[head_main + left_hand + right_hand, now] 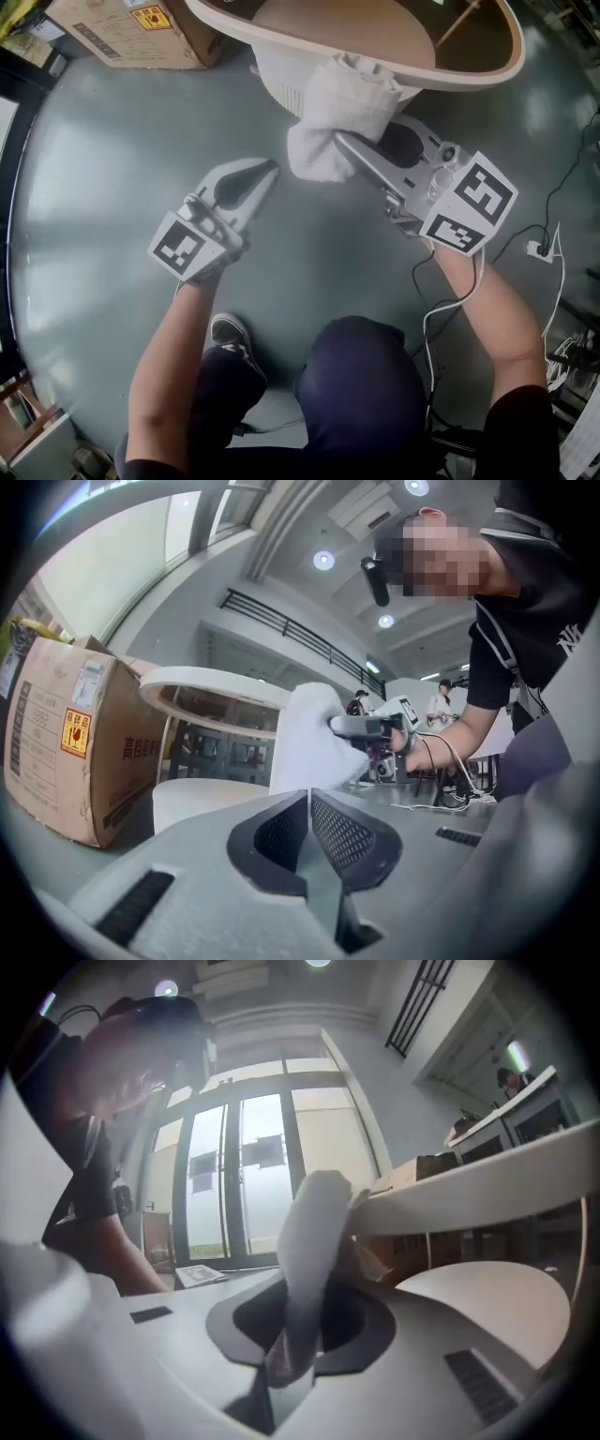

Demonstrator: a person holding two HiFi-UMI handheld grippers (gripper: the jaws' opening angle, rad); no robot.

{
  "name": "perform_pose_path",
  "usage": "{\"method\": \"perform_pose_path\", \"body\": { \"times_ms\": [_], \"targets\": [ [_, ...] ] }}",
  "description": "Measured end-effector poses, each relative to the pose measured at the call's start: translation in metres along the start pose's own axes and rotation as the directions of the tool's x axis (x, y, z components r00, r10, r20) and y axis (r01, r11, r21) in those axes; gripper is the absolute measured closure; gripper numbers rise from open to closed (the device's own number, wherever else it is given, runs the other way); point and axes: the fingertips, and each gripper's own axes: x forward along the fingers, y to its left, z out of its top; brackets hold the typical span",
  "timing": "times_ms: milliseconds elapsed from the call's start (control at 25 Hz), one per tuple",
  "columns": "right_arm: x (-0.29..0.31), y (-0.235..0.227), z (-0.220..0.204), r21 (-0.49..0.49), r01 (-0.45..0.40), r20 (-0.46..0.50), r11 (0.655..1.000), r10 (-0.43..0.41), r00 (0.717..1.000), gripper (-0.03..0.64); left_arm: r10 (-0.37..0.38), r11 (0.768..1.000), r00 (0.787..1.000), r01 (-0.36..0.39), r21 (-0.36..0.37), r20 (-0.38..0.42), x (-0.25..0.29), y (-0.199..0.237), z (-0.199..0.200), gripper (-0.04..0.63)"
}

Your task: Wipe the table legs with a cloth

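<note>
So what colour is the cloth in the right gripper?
The cloth is plain white, clearest in the head view.

Open floor (84,187) L of table base (275,80); cardboard box (141,33) far L; tabletop (375,37) above.

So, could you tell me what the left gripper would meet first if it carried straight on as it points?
Most likely the white cloth held by the right gripper, straight ahead of the shut left gripper. Depth is unclear, and the table base sits beyond.
</note>
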Motion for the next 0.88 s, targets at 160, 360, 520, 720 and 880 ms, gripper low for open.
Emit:
{"method": "perform_pose_path", "body": {
  "times_ms": [160,360,520,720,880],
  "targets": [
    [0.023,-0.030,-0.015,0.064,0.082,-0.004,0.995,-0.082,0.997,0.560,-0.012,1.000,1.000,0.012,0.000,-0.006,0.006,-0.011,-0.006,0.586],
    [0.027,-0.050,-0.035,0.059,0.159,-0.018,0.986,-0.158,0.987,0.560,-0.022,1.000,0.999,0.022,-0.013,-0.035,0.001,-0.016,-0.019,0.586],
    [0.028,-0.057,-0.062,0.085,0.176,-0.055,0.981,-0.172,0.984,0.560,-0.017,1.000,0.999,0.016,-0.024,-0.032,0.000,-0.012,-0.025,0.586],
    [0.030,-0.068,-0.109,0.118,0.195,-0.116,0.974,-0.182,0.976,0.560,-0.021,0.999,0.999,0.019,-0.036,-0.036,0.003,-0.013,-0.034,0.586],
    [0.028,-0.093,-0.160,0.161,0.256,-0.180,0.953,-0.226,0.957,0.560,-0.019,0.999,0.999,0.017,-0.048,-0.044,0.001,-0.009,-0.046,0.586]
  ]
}}
